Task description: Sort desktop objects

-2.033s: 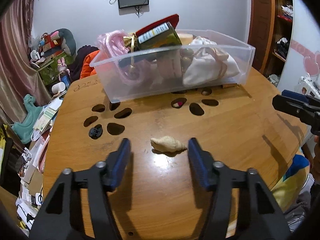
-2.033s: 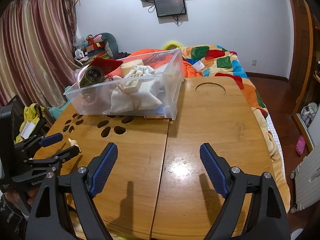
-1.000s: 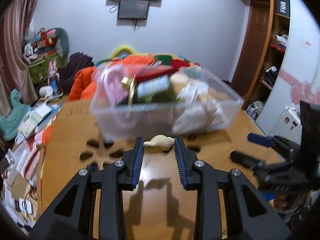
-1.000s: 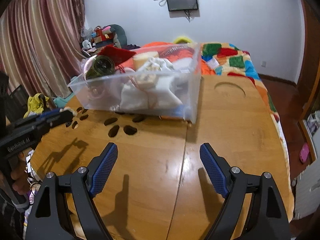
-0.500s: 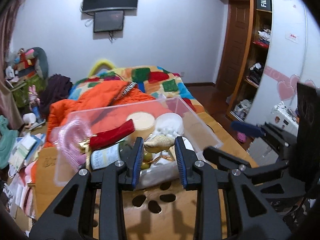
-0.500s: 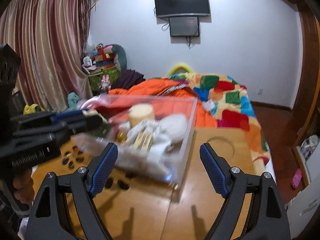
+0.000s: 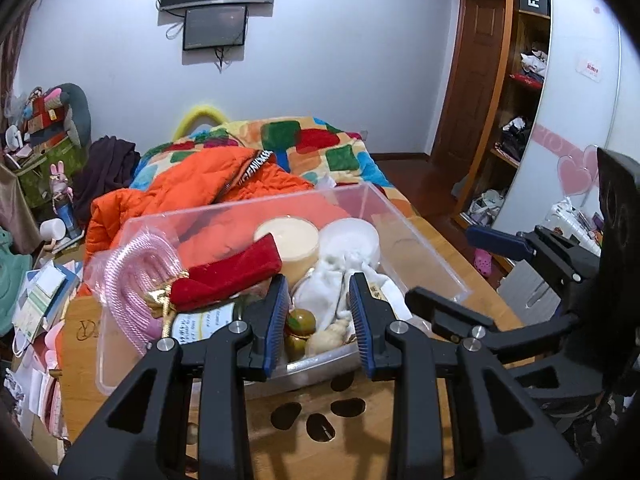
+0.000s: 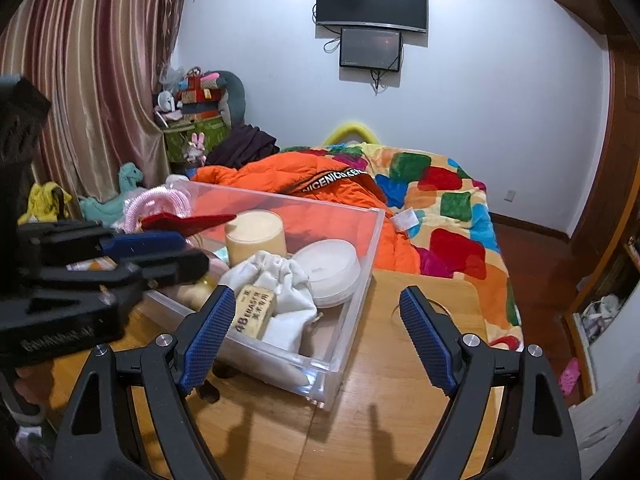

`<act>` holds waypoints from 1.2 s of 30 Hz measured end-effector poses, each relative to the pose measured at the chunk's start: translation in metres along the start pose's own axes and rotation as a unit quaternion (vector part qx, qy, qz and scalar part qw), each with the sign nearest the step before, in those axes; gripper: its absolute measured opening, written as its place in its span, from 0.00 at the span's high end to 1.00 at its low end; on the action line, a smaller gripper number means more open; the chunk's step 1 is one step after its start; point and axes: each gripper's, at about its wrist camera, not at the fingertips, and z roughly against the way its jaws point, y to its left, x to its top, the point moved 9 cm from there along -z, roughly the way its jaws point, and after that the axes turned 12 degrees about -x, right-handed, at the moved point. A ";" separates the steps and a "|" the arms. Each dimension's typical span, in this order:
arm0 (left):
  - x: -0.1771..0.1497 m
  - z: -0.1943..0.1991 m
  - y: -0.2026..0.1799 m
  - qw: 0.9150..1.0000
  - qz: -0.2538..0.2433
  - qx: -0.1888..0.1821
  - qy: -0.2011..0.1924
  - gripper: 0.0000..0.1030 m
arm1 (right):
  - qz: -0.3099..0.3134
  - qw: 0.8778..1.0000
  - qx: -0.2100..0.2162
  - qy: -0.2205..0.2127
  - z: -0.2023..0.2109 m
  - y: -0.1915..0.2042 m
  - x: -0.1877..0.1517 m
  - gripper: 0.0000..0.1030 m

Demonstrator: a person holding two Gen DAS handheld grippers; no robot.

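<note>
Fingers (image 7: 276,320) of the left gripper (image 7: 318,280) stand with only a narrow gap, over the near wall of the clear bin (image 7: 420,240). Half a second earlier the shell (image 7: 330,338) sat level across the tips; now it shows lower in the gap, tilted, among two green-brown balls, and I cannot tell if it is pinched or lies in the bin. Two seconds ago it was on the counter (image 8: 400,400). The right gripper (image 8: 316,294) has its fingers spread wide and holds nothing, above the bin's near corner. The bin's right end has bare floor, and the counter beside it is bare. A red pouch (image 7: 228,276), a pink coil (image 7: 136,264) and a white bag (image 8: 280,276) crowd the left part.
</note>
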 end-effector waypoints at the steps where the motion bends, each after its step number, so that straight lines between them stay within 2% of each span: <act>1: 0.001 0.002 0.000 1.000 0.000 0.001 -0.002 0.69 | 0.003 1.000 -0.001 0.000 0.001 0.000 -0.001 0.20; 7: 0.003 0.015 0.001 1.000 0.004 0.010 -0.014 0.61 | 0.012 1.000 0.008 0.000 0.011 0.006 -0.004 0.20; 13: 0.006 0.041 0.000 0.999 0.008 0.019 -0.042 0.38 | 0.010 1.000 0.025 0.009 0.022 0.017 -0.011 0.19; 15: 0.006 0.049 0.000 0.998 0.010 0.026 -0.049 0.26 | 0.007 1.000 0.026 0.012 0.025 0.018 -0.013 0.14; 18: 0.001 0.058 0.002 0.998 0.016 0.034 -0.053 0.16 | -0.007 1.000 0.023 0.010 0.033 0.018 -0.017 0.05; 20: -0.005 0.065 0.003 0.997 0.021 0.041 -0.057 0.14 | -0.020 0.999 0.025 0.010 0.039 0.017 -0.019 0.01; 25: -0.023 0.076 0.004 0.995 0.023 0.070 -0.060 0.10 | -0.046 0.998 0.040 0.027 0.048 0.020 -0.029 0.01; 31: -0.048 0.089 0.000 0.993 0.029 0.092 -0.064 0.07 | -0.062 0.997 0.022 0.031 0.065 0.017 -0.044 0.01; 36: -0.068 0.098 -0.001 0.991 0.055 0.092 -0.077 0.07 | -0.076 0.997 0.020 0.023 0.085 0.014 -0.056 0.01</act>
